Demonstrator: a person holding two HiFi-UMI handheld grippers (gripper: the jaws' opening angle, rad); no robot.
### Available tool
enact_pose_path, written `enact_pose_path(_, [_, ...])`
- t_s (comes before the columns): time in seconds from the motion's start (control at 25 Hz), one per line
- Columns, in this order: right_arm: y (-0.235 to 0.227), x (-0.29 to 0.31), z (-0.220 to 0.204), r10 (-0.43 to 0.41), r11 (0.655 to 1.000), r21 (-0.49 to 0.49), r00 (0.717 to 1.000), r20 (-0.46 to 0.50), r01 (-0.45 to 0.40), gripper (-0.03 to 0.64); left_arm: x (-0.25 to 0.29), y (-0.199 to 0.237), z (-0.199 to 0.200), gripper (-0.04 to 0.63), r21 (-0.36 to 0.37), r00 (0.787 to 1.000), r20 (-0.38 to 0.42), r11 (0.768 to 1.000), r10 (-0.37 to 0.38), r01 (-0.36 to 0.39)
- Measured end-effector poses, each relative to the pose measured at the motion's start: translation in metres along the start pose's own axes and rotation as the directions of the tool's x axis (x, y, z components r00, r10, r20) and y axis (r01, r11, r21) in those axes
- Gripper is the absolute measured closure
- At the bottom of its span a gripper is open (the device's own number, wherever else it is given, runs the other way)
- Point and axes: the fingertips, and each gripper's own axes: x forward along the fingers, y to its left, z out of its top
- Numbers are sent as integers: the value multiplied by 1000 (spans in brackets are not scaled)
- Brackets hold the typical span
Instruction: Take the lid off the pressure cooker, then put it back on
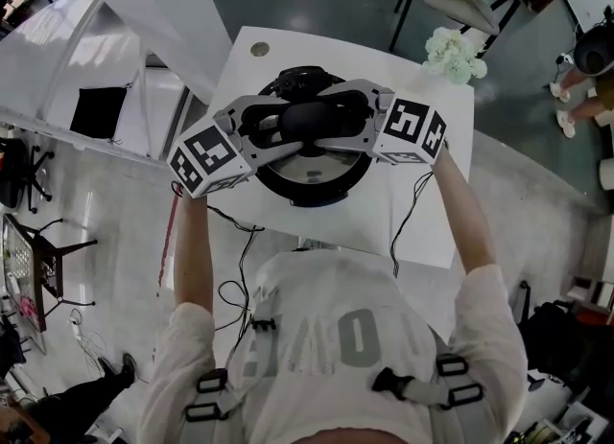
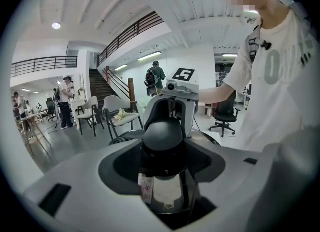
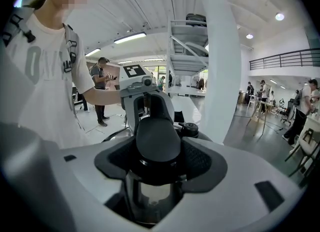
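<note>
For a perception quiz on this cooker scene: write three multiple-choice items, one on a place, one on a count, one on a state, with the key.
1. The pressure cooker stands on: A the white table; B the floor; C a chair.
2. Claws at the lid handle: A none; B one; C two.
3. The lid is: A on the cooker; B upside down; C on the floor.
Key: 1 A, tabletop shows all around it. 2 C, left claw and right claw grip opposite ends. 3 A, it caps the cooker.
</note>
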Motion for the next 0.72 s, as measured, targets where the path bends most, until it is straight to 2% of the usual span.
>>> enact_pose_path(0.2, [-1,0,1,-14,1000,4,1000,-3,14,328,0,1,0,339,22,1000,-7,999,-30,30])
enact_pose_path(0.44, [-6,0,1,-91,995,39,996,-23,92,330,0,6,1,341,71,995,-85,996,-44,50])
enact_pose_path(0.6, [-6,1,1,-190,977,91,980,-61,195,330,-4,10,-3,348,89,994,-105,995,-25,34])
enact_pose_path(0.72, [-6,2,1,-311,934,157,946,-91,322,329,-7,13,-4,357,97,994,-111,995,-19,30])
